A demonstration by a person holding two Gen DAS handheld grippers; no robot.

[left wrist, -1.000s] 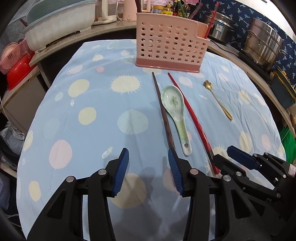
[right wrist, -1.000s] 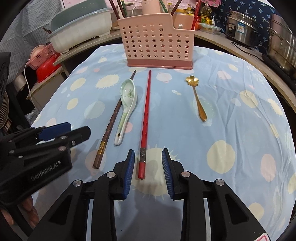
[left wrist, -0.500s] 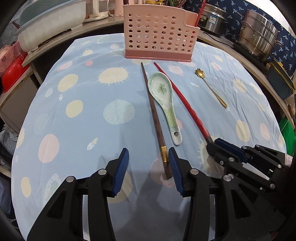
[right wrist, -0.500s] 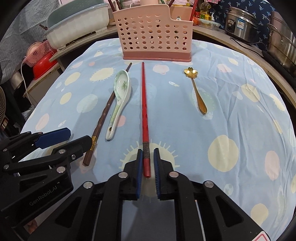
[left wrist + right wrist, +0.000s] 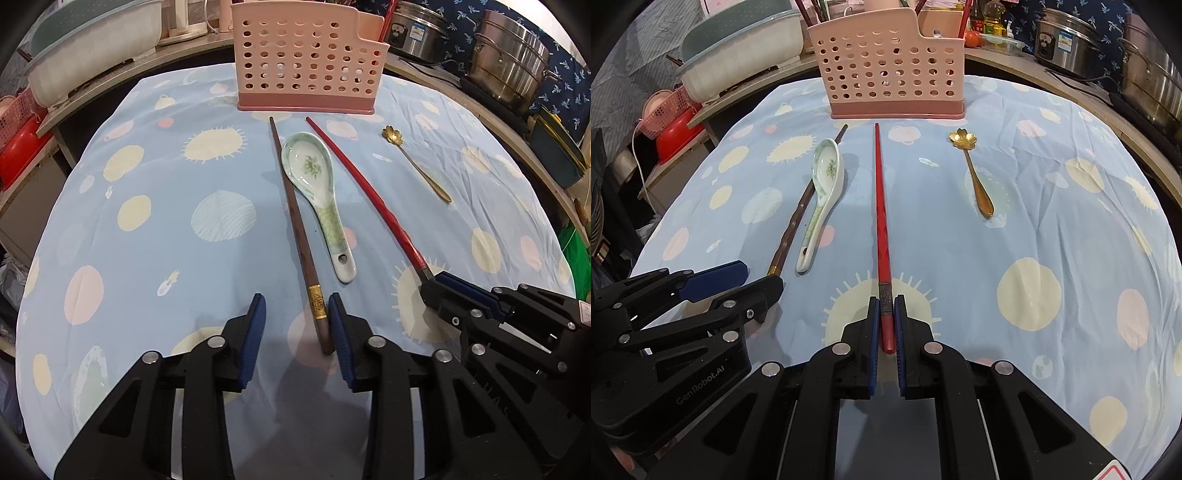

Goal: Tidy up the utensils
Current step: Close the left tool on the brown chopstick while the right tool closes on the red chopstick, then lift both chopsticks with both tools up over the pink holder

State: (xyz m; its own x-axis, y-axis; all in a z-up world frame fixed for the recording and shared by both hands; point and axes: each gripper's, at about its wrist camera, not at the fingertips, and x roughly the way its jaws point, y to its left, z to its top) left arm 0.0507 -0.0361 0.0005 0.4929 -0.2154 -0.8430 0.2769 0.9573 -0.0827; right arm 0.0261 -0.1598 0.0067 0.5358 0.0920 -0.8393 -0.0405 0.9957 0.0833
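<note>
Chopsticks and spoons all lie on the cloth, none in the pink basket (image 5: 308, 66) yet. My right gripper (image 5: 886, 319) pinches the red chopstick (image 5: 881, 221); my left gripper (image 5: 297, 328) has been closing around the brown chopstick (image 5: 295, 225), not squeezing yet.

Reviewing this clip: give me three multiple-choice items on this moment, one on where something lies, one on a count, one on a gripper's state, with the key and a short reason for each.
1. Where does the ceramic spoon lie?
A. Inside the pink holder
B. Between the brown chopstick and the red chopstick
C. To the right of the gold spoon

2. How many loose utensils lie on the cloth in front of the pink holder?
A. Two
B. Four
C. Six

3. What is the right gripper doing?
A. Shut on the red chopstick's near end
B. Wide open above the gold spoon
C. Holding the ceramic spoon

Key: 1 B, the spoon lies with the brown chopstick on one side and the red chopstick on the other. 2 B, two chopsticks, the ceramic spoon and the gold spoon. 3 A, its pads press both sides of the red chopstick's end.
</note>
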